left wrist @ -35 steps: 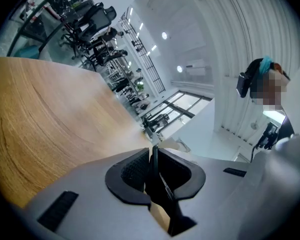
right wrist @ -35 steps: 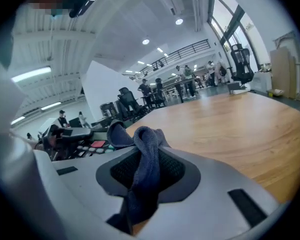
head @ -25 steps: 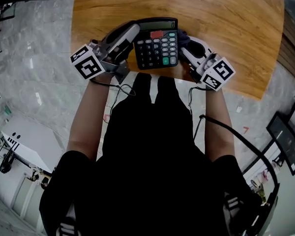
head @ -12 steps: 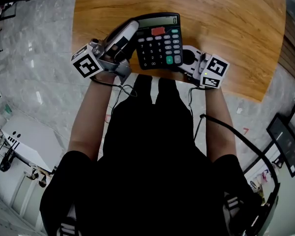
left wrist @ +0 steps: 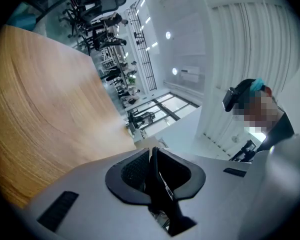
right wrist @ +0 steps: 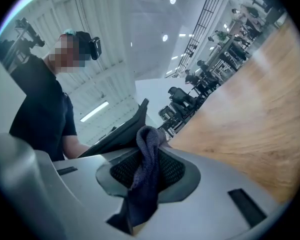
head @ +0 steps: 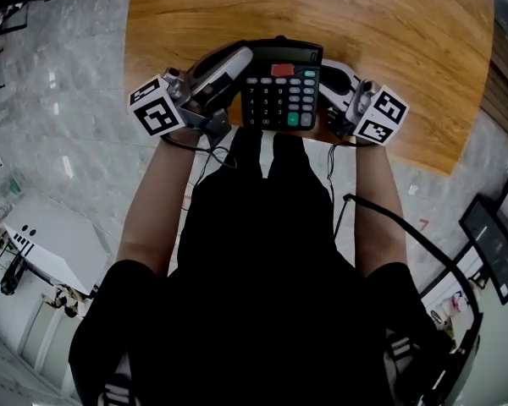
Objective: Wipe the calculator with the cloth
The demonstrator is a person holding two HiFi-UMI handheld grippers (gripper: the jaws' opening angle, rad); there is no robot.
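In the head view a black calculator point(head: 281, 87) with grey, red and green keys is held above the near edge of the wooden table point(head: 381, 24). My left gripper point(head: 235, 64) is shut on its left edge, which shows in the left gripper view as a thin dark slab point(left wrist: 156, 181) between the pads of the left gripper point(left wrist: 152, 171). My right gripper point(head: 332, 73) lies against the calculator's right side. In the right gripper view the right gripper point(right wrist: 147, 169) is shut on a dark blue cloth point(right wrist: 144, 176), whose free end stands next to the tilted calculator point(right wrist: 121, 129).
The table's curved near edge point(head: 237, 127) runs just under both grippers, with grey marble floor point(head: 59, 100) to the left. A dark monitor point(head: 495, 244) stands at the lower right. Office chairs and racks point(left wrist: 97, 4) stand beyond the table's far side.
The right gripper dipped towards the table's near edge, then came up along the calculator's right side. The calculator shifted slightly right and nearer. The left gripper followed, still gripping.
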